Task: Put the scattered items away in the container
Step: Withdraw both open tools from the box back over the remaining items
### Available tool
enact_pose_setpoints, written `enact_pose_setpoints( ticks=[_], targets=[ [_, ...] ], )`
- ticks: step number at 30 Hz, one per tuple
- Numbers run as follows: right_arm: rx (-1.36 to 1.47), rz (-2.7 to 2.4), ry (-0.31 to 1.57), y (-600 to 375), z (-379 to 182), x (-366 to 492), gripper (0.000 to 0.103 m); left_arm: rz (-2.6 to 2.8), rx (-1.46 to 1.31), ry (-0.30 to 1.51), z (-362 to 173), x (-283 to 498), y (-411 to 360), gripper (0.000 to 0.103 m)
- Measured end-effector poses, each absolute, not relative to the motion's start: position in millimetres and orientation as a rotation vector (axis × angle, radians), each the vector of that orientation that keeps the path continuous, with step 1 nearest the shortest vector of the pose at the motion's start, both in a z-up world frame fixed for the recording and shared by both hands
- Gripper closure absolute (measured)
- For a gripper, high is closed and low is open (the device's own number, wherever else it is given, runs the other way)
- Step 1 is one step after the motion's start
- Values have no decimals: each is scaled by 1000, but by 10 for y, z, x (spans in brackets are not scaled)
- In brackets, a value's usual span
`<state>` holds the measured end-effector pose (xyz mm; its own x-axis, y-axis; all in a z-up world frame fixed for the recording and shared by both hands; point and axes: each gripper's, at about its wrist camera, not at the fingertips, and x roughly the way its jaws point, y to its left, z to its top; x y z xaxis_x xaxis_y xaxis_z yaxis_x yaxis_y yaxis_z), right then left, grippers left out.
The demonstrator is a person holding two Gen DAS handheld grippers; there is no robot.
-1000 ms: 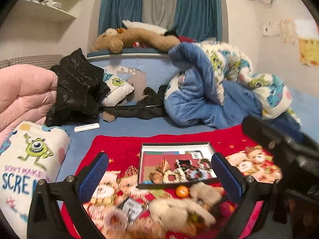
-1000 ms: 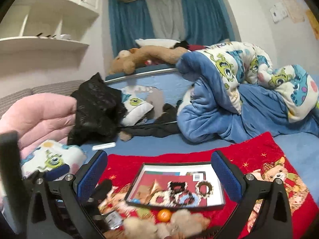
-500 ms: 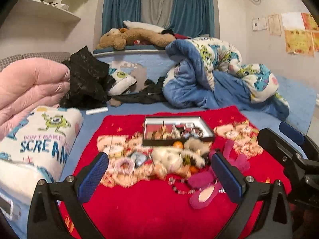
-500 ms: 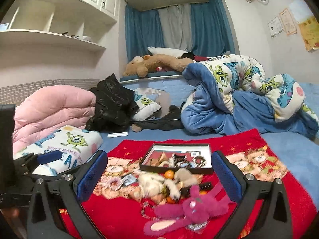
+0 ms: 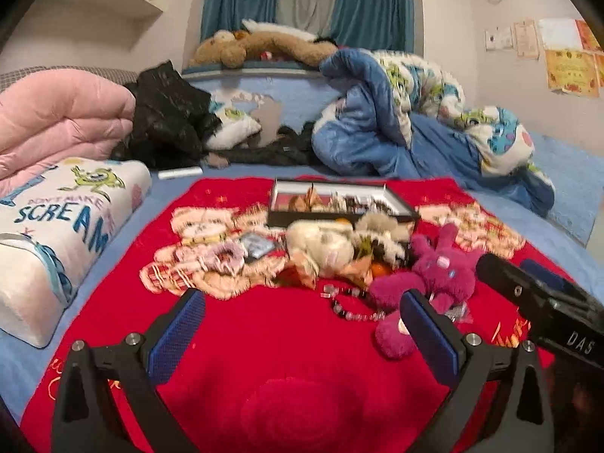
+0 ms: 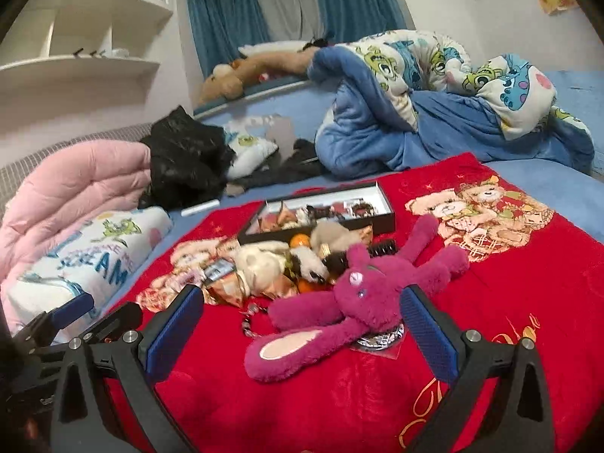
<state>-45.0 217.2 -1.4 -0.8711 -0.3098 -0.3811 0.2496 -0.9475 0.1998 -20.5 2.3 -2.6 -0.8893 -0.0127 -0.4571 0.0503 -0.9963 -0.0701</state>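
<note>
A black shallow tray [image 5: 400,216] [image 6: 381,216] holding small items sits on the red blanket. In front of it lies a pile: a cream plush [image 5: 321,243] [image 6: 260,264], an orange ball [image 6: 299,241], a bead string [image 5: 351,311], and a magenta plush rabbit [image 5: 434,275] [image 6: 362,290]. My left gripper [image 5: 302,334] is open and empty, above bare blanket short of the pile. My right gripper [image 6: 302,330] is open and empty, with the rabbit lying just ahead between its fingers. The right gripper also shows in the left wrist view [image 5: 540,302].
A red teddy-print blanket [image 6: 528,302] covers the blue bed. A white "SCREAM" pillow [image 5: 56,226], pink quilt [image 5: 56,120] and black jacket [image 5: 166,124] lie left; a blue duvet [image 5: 396,120] lies back right. A white remote [image 5: 179,173] lies behind the blanket.
Both grippers have pulled back from the tray and the pile, so more of the red blanket and the magenta rabbit now show. Both stay open and empty.
</note>
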Motion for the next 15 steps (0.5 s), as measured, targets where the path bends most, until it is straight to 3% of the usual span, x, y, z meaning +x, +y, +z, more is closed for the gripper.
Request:
enact_pose_setpoints(
  ticks=[5, 15],
  targets=[
    [636, -2763, -189, 2149, -109, -545, 0, -3000, 744, 41, -101, -267, 59, 0],
    [626, -2750, -135, 2081, -143, -509, 0, -2973, 703, 58, -145, -270, 33, 0]
  ],
)
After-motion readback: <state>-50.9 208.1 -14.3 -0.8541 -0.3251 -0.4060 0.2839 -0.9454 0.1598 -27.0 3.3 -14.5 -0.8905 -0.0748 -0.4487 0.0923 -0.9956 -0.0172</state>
